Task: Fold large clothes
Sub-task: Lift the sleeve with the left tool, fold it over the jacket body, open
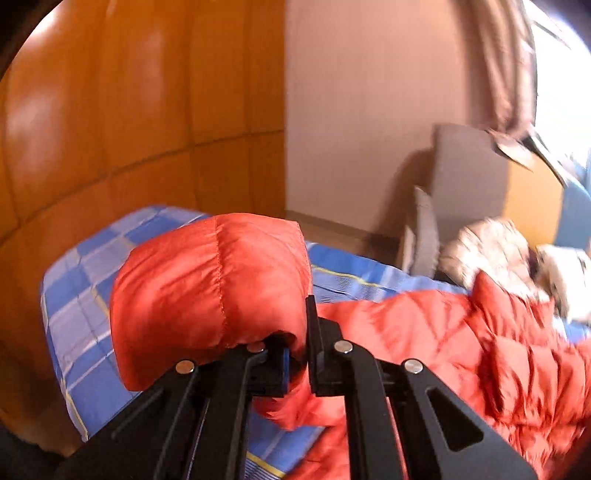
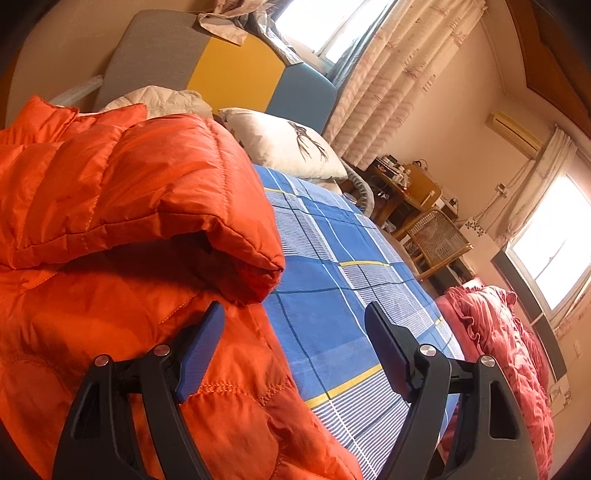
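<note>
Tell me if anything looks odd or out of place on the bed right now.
Nothing looks spilled or damaged. The orange jacket lies half folded on the blue checked sheet, one sleeve lifted and pinched in the left claw. The right claw is open and holds nothing. A pillow sits askew near the headboard.

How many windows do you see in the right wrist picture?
2: one window at the top, behind the headboard; another window on the right wall, beyond the bed. Curtains may hide more.
</note>
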Motion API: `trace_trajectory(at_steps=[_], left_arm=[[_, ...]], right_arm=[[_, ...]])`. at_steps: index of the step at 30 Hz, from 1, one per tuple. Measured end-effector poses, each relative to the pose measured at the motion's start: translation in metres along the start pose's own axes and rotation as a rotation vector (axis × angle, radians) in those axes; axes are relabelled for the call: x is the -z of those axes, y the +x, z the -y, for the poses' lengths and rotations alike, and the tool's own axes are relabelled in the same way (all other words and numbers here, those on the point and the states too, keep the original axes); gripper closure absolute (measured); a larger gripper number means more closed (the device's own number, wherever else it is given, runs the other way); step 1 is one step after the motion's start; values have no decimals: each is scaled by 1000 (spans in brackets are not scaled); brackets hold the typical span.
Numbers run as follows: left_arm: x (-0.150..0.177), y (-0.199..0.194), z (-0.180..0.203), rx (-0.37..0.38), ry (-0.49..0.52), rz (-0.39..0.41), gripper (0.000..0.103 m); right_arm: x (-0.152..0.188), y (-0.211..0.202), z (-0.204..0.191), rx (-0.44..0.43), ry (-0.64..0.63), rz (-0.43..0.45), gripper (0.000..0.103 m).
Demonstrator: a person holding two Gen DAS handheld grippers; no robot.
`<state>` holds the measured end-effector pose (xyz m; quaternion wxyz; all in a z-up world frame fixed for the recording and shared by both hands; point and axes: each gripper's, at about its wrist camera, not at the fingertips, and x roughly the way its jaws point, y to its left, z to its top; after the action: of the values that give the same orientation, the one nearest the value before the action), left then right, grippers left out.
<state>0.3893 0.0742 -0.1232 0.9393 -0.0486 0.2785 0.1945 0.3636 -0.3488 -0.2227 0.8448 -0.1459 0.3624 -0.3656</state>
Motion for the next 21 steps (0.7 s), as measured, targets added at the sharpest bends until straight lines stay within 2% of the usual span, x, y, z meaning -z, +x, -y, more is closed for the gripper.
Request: trace_trajectory(at_steps=[8,14,19,21], left_arm=[[13,-18,78,71,190,8,97],[34,-20,126,135,291,-43,97],[66,-23,168,155,489,-78,96],[85,-20,190,157,625,-112,92]], right_arm=[[1,2,2,-17,13,-2,26],[2,2,0,-26,17,-2,26],[2,2,0,-40,27,-7,26],[2,3,0,-45,31,-9,26]])
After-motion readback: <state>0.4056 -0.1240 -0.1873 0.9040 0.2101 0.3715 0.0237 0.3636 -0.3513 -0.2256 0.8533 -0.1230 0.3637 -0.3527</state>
